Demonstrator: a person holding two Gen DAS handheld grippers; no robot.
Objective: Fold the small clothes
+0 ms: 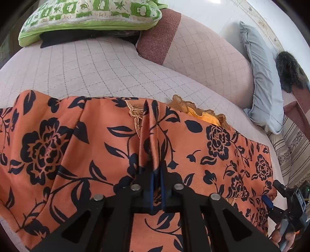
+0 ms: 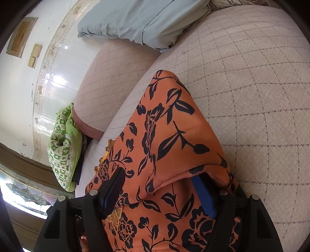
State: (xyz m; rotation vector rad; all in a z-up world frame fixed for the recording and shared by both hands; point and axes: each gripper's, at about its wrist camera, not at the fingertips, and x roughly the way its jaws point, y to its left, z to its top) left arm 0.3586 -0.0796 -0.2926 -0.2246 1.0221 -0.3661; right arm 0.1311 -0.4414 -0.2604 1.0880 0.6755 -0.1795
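Observation:
An orange garment [image 1: 93, 147] with black flowers and a gold lace trim [image 1: 195, 110] lies spread on a pale checked bed cover [image 1: 96, 67]. My left gripper [image 1: 157, 174] is shut on a pinched ridge of the garment near its middle. In the right wrist view the same garment [image 2: 170, 135] is draped between the fingers of my right gripper [image 2: 160, 186], which is open, with cloth folded over its blue right finger [image 2: 203, 195]. The right gripper also shows in the left wrist view [image 1: 286, 203] at the garment's right end.
A green patterned pillow [image 1: 93, 15] lies at the far end of the bed over a dark cloth [image 1: 77, 36]. A grey-blue pillow [image 1: 263, 81] and a dark furry thing [image 1: 288, 71] lie at the right. A pink bolster [image 1: 203, 58] lies behind the garment. A tiled wall [image 2: 48, 77] stands beyond.

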